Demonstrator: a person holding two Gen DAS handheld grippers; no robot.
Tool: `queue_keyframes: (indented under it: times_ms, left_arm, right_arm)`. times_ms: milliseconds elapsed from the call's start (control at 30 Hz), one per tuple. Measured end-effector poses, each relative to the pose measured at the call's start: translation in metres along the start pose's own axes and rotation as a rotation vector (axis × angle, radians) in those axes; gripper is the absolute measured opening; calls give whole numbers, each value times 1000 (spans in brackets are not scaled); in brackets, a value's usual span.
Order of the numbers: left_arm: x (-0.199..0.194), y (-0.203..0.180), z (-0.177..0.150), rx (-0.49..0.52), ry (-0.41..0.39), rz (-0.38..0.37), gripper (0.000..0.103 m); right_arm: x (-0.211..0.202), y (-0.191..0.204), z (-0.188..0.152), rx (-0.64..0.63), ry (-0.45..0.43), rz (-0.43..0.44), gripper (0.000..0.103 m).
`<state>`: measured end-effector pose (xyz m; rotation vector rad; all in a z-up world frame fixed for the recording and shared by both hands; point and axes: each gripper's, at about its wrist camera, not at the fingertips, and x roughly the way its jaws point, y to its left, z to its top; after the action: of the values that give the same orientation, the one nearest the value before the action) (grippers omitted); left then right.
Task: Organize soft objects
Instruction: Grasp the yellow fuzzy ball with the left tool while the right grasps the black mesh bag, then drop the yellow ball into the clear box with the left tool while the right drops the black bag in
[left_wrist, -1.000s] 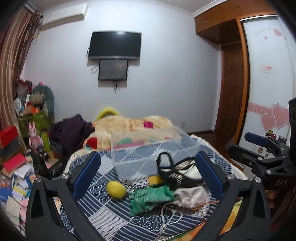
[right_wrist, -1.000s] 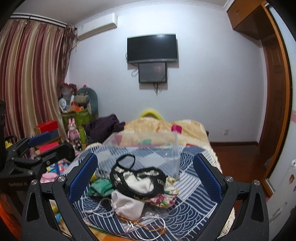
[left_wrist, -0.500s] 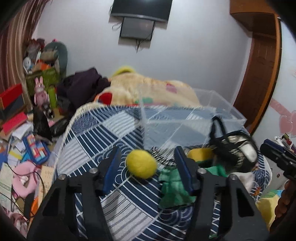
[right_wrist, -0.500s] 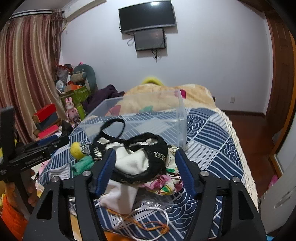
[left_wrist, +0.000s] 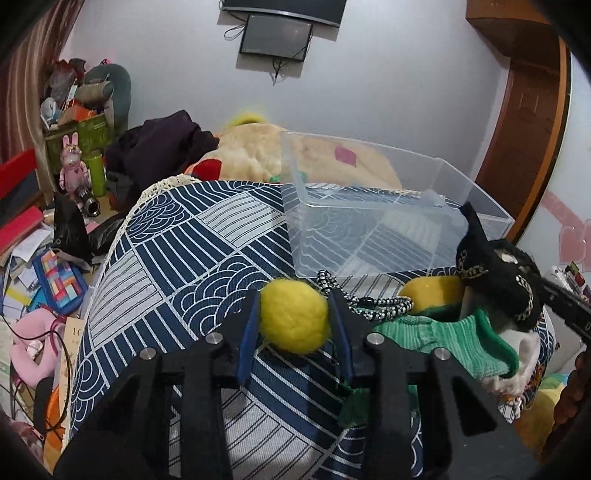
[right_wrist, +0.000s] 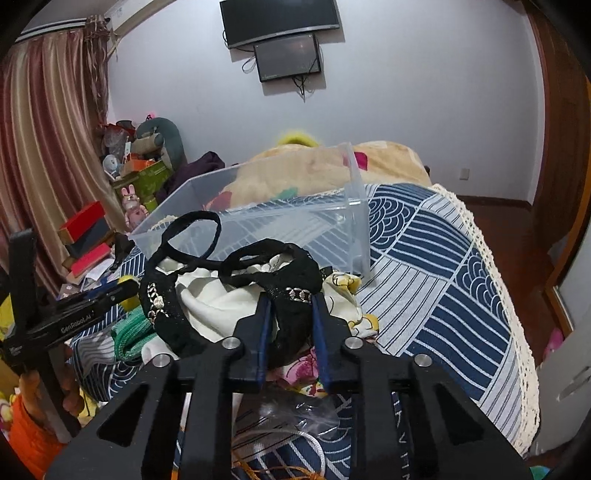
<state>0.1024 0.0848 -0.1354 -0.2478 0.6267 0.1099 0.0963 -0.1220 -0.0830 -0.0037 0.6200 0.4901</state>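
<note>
The clear bin (left_wrist: 388, 221) on the bed (left_wrist: 177, 266) looks empty, so the sorting seems barely begun. Just in front of the bin, the left gripper (left_wrist: 293, 321) has its jaws pinching the yellow felt ball (left_wrist: 294, 320), and the right gripper (right_wrist: 290, 325) has its jaws closed on the black lace garment (right_wrist: 288, 291). The green knit piece (left_wrist: 436, 336), white cloth (right_wrist: 218, 299), second yellow ball (left_wrist: 432, 295) and braided cord (left_wrist: 373, 304) lie in front of the bin, all left to move.

Home bedroom: bed (right_wrist: 443, 258), wall TV (right_wrist: 279, 20), curtains (right_wrist: 48, 129), wardrobe (left_wrist: 532, 110).
</note>
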Motion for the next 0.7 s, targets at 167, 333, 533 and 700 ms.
queue_keyframes:
  times_ms: [167,333,533,700]
  left_arm:
    - [-16,-2,5,5,-40,-15,35]
    - [-38,-6,15,10,-100,-29,35]
    - [-59,-15,35,42,-171,-43,35]
    - [-61,-23,61,62,-202,-78,35]
  right_arm:
    - [-13,0,9,1,-52,-2,14]
    - [-30,3,22,-8,-117,-3,13]
    - [-47,7,43,-29,-205,13,12]
    - [-50,16,62,-66,-270,3,12]
